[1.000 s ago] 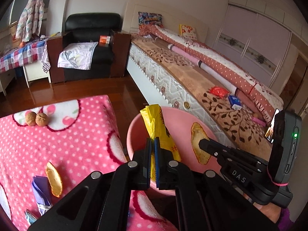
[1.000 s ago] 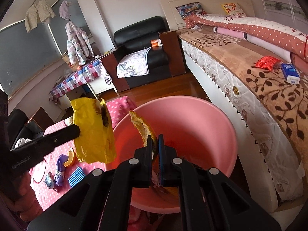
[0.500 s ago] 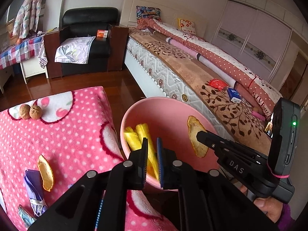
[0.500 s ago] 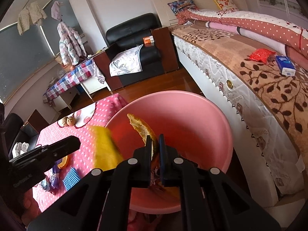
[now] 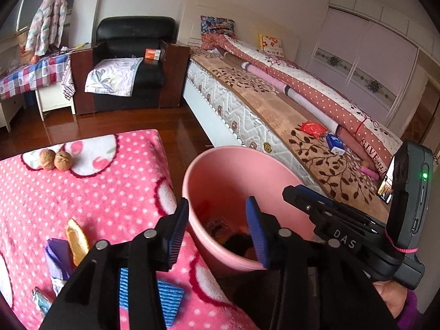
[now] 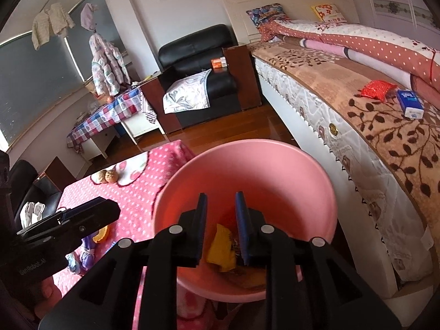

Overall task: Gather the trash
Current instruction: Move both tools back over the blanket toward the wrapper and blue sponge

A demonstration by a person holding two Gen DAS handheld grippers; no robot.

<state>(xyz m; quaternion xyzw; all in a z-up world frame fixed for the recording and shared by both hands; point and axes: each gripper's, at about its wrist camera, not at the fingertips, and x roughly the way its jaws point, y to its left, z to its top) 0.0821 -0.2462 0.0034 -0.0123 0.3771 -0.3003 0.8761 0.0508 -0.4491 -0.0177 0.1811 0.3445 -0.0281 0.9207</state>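
Note:
A pink bin [image 5: 225, 173] stands between the pink dotted blanket [image 5: 110, 192] and the bed. My left gripper [image 5: 217, 206] hangs over its near rim, jaws opening, nothing between them. My right gripper [image 6: 220, 196] is over the bin [image 6: 275, 170] too, jaws opening and empty; its tip [image 5: 291, 192] shows in the left wrist view. A yellow wrapper [image 6: 222, 250] lies at the bin's bottom with other scraps. On the blanket lie an orange peel [image 5: 77, 240], a purple wrapper [image 5: 56, 255], a blue ridged piece [image 5: 167, 299] and two walnuts [image 5: 55, 160].
The bed [image 5: 275, 110] runs along the right, close to the bin, with a red packet [image 5: 312, 128] and a blue box [image 5: 335, 143] on it. A black armchair [image 5: 129, 63] and a checked table [image 5: 30, 74] stand at the back. Wooden floor [image 5: 110, 121] lies between.
The left gripper let go of the yellow wrapper and the right let go of the orange peel. Both fell into the bin, and both pairs of jaws have spread apart.

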